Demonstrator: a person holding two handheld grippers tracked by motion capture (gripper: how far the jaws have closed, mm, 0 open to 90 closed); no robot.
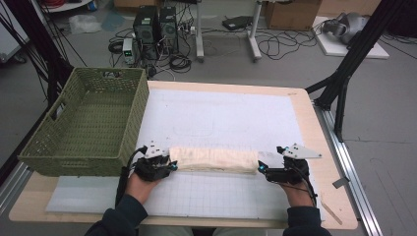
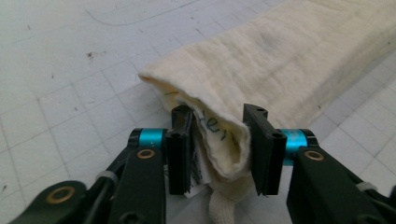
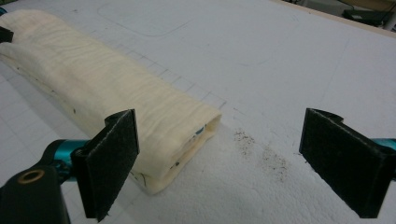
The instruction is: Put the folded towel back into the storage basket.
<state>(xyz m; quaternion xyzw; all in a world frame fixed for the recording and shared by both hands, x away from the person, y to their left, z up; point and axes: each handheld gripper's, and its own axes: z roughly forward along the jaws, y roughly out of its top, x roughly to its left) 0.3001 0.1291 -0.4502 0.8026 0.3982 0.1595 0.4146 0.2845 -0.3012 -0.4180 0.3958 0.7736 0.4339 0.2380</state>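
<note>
A folded cream cloth [image 1: 214,158] lies as a long band across the white gridded mat [image 1: 221,118], near the front. My left gripper [image 1: 172,166] is at its left end. In the left gripper view the cloth [image 2: 280,60] has its bunched end squeezed between the two black jaws of my left gripper [image 2: 219,140], which is shut on it. My right gripper [image 1: 260,168] is at the cloth's right end. In the right gripper view the gripper [image 3: 222,140] stands wide open, and the cloth's [image 3: 93,84] end lies beside its left jaw, with bare mat between the jaws.
A green woven basket [image 1: 74,160] stands on the table's left side, close beside my left hand. The wooden table edge [image 1: 322,147] runs just right of my right hand. Computers and cables lie on the floor beyond the table.
</note>
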